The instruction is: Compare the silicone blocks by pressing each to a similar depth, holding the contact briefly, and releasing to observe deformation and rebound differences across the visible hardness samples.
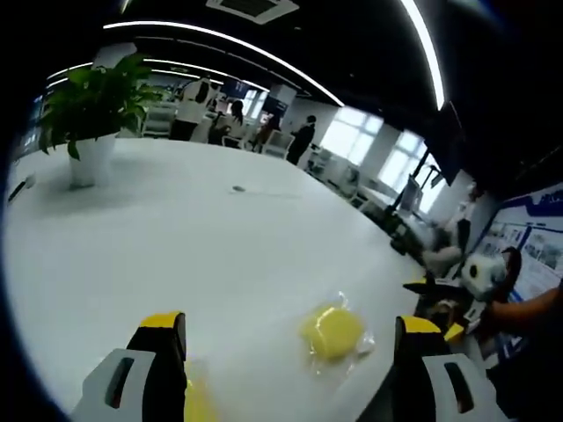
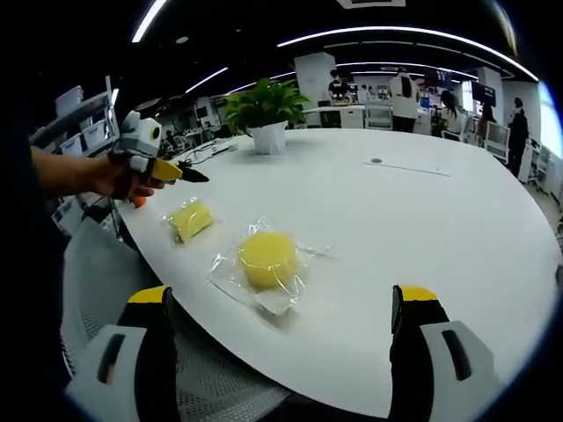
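A round yellow silicone block in a clear crinkled plastic bag (image 2: 266,261) lies on the large white oval surface (image 2: 422,220), close to that surface's near edge in the right gripper view. Just beside it, toward the person's hand, lies a second yellow silicone block, squarer in shape and also bagged (image 2: 190,220); the two are apart, not touching. In the left gripper view the round block (image 1: 332,332) sits near the surface (image 1: 193,229) edge between the jaws, and the squarer block (image 1: 199,403) shows partly at the bottom, just beside the left jaw.

The right tongs (image 2: 286,338) hang with jaws wide apart, holding nothing, raised off the round block. The left tongs (image 1: 288,347) likewise stand wide apart and bare (in the right gripper view they appear at the far left (image 2: 183,172), gripped by a hand (image 2: 119,176), just off the surface edge beyond the squarer block).

A green leafy plant in a white pot (image 2: 266,112) stands on the surface well beyond the round block.
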Demonstrator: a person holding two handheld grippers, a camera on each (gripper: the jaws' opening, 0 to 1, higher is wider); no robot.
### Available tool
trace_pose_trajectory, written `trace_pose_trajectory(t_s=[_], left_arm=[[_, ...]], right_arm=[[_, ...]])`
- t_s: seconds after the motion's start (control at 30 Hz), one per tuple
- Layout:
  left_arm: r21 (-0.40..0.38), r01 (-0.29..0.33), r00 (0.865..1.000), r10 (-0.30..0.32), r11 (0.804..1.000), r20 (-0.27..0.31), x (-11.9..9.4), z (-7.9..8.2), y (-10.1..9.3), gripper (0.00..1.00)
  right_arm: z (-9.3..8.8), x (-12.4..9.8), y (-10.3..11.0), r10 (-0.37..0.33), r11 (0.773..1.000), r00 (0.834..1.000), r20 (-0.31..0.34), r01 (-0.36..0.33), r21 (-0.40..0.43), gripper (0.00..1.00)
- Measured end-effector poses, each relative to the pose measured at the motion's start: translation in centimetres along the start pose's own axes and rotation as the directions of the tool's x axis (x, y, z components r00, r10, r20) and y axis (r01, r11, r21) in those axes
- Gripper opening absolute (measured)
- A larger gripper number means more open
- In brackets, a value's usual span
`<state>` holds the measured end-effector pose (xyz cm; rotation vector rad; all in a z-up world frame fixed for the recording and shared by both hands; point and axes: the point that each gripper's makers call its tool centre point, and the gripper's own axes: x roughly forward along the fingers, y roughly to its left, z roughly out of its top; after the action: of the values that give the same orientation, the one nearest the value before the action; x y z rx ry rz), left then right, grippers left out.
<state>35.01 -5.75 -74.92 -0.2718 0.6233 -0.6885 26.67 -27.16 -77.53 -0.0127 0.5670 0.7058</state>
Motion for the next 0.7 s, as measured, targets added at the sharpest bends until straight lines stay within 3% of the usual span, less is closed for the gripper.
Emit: trace_pose_trajectory(t_s=[0.2,0.47,0.7], left_arm=[[0.003,0.005,1.000,-0.005,1.000,-0.022,1.4,0.0,-0.1,1.00],[-0.024,0.027,0.997,-0.029,0.999,-0.069,4.0,-1.2,-0.5,1.00],[-0.130,0.023,0.996,-0.034,0.991,-0.086,5.9,-2.3,0.0,1.00]], right_arm=[[0.2,-0.4,-0.2,-0.012,1.000,1.000,0.007,0.012,0.008,0.96],[-0.1,-0.8,-0.3,-0.023,1.000,1.000,0.005,0.023,0.018,0.96],[-0.4,-0.9,-0.2,-0.017,1.000,1.000,-0.004,0.017,0.020,0.96]])
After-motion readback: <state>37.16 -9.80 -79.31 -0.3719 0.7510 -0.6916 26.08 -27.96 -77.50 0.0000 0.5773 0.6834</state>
